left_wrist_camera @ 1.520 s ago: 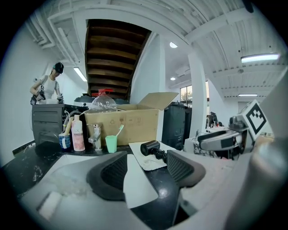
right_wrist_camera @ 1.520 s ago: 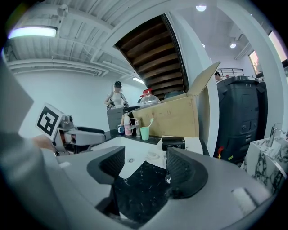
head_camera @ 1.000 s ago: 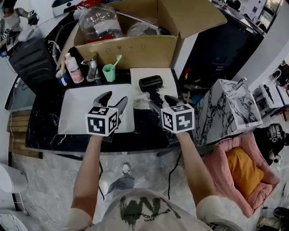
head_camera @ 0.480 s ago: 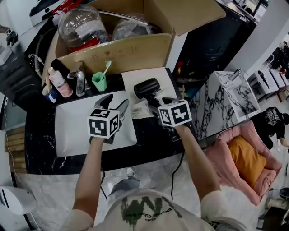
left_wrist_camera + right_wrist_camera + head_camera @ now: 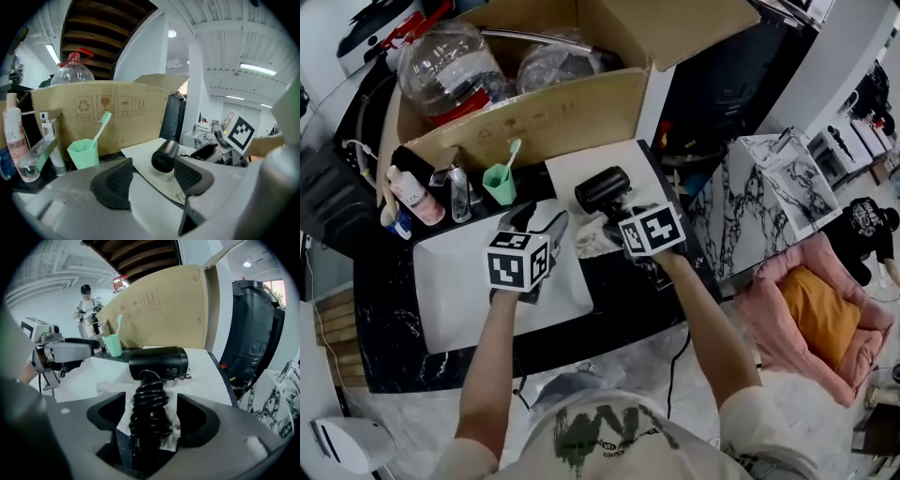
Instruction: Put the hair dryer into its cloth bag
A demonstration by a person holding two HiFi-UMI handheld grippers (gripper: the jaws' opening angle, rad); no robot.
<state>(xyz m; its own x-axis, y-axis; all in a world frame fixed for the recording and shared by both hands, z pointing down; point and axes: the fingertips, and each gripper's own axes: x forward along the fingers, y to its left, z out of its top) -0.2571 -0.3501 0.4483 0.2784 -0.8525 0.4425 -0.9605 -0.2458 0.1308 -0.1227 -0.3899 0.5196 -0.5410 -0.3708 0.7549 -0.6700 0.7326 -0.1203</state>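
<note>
Presently the right gripper (image 5: 150,403) has its fingers (image 5: 111,411) spread, not clamped, with the hair dryer (image 5: 158,363) running lengthwise through the gap. Its handle, wound with black cord, lies between the two pads, and a thin strip of white shows on either side, so neither pad presses it. The black barrel sits crosswise just beyond the fingertips. Under the handle and ahead of the fingers lies the cloth bag (image 5: 206,376), flat beneath the barrel and crumpled nearer the pads.

The left gripper (image 5: 152,177) is also spread, its fingers (image 5: 117,180) grasping nothing, only the white tray (image 5: 469,281) below them. From these fingers, the hair dryer's round end shows ahead, just past the right-hand tip. A green cup (image 5: 83,153) with a toothbrush stands beyond the left-hand tip, against the cardboard box (image 5: 103,112).
</note>
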